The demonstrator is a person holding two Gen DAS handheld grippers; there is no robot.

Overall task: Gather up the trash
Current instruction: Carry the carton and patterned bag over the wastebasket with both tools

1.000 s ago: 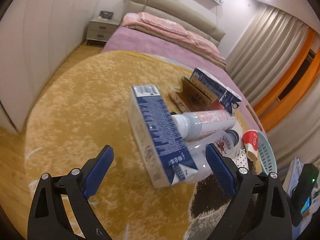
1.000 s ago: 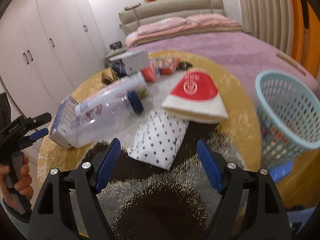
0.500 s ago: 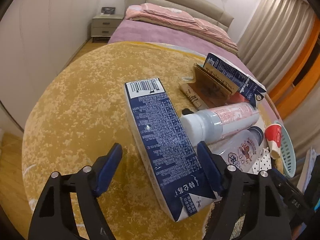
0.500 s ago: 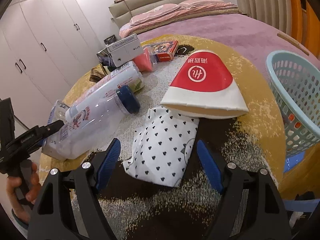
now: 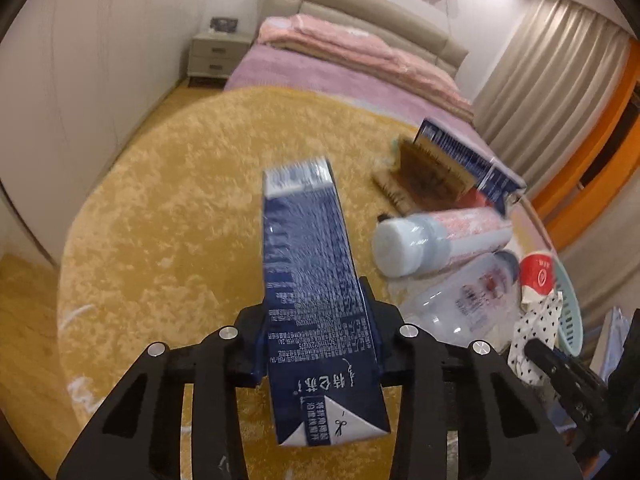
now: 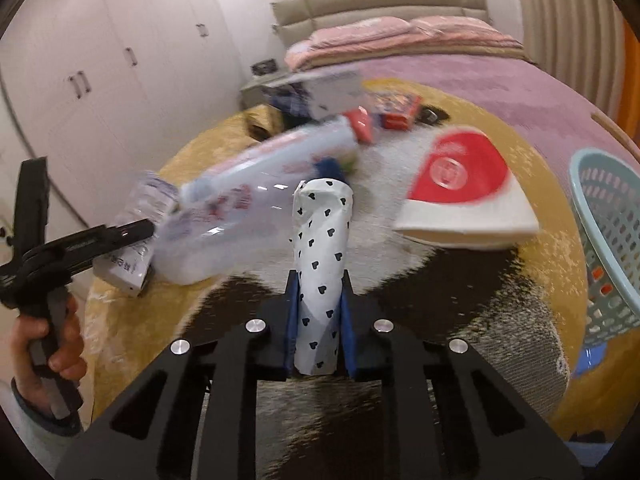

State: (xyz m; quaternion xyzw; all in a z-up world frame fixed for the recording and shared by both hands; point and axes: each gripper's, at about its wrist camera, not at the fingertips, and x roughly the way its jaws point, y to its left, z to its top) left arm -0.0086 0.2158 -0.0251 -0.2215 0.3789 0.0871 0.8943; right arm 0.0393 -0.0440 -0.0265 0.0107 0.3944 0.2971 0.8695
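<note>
Right now both grippers have trash pinched. Left gripper (image 5: 320, 344): fingers closing, pressed on both long sides of a dark-blue milk carton (image 5: 312, 280), which runs straight out ahead betw. the fingers, its cut-corner end back toward the camera. Ahead-right of those fingers, on the yellow round rug (image 5: 168, 216): white-cap bottle (image 5: 440, 240) lying on its side, clear bottle (image 5: 464, 300) just below it, touching or nearly so. Further ahead-right, another blue carton (image 5: 464, 160) leaning on a brown cardboard piece (image 5: 424, 180).

Right gripper (image 6: 318, 320): fingers closing on a white paper bag w/ black hearts (image 6: 322, 248), squeezed into a narrow roll betw. the pads, sticking out fwd past the tips. Right of those fingers, a flattened red-and-white paper cup (image 6: 464, 192) on the rug; far right, pale-blue basket (image 6: 608, 248), well apart from the bag. Left of the fingers, a person's hand (image 6: 44, 340) holds the other gripper's handle; blurred bottles beside it.
</note>
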